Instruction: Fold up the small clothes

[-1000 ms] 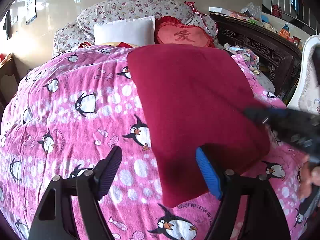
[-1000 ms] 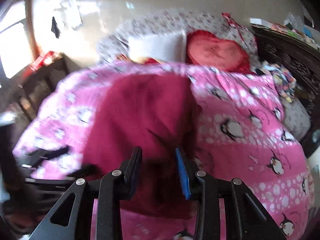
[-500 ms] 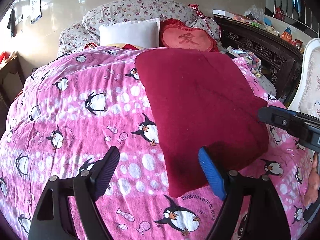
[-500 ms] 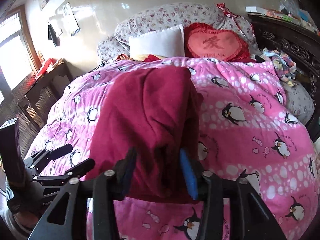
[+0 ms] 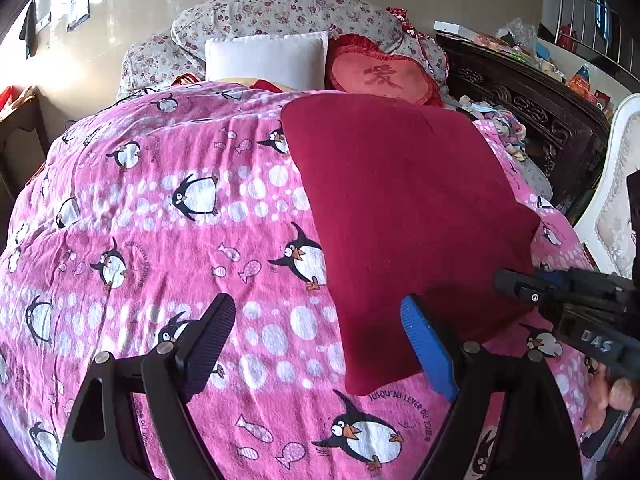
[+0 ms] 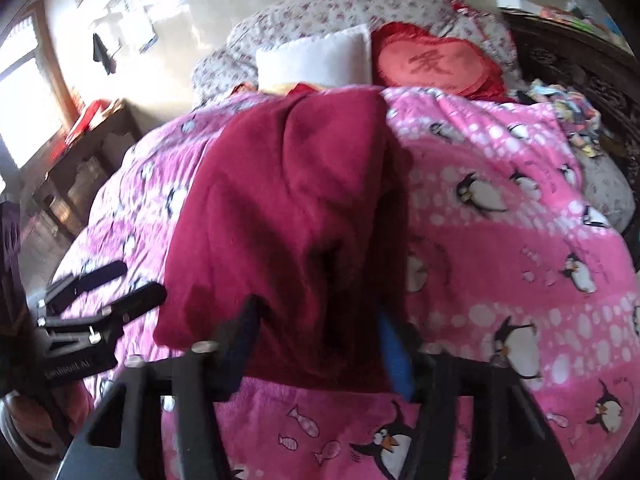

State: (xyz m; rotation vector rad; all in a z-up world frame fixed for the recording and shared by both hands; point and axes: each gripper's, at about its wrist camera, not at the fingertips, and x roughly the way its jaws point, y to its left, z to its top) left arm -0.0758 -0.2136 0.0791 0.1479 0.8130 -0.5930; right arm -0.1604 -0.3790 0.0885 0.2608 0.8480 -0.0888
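Lying flat on the penguin blanket point(image 5: 168, 216), the red garment point(image 5: 400, 208) sits ahead of the left gripper point(image 5: 320, 336), jaws wide, empty, w/ corner btwn fingers. Right gripper point(image 6: 316, 336) straddles the near edge, probably to pinch for next fold; grip unclear.

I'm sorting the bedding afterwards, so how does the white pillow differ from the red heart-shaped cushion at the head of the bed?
The white rectangular pillow is plain and straight-edged; the red heart-shaped cushion is rounded with a frilled rim. The pillow carries no marking, while the cushion bears a dark red character on its pink face. Both lean side by side against the floral bedding, behind the dark red garment.
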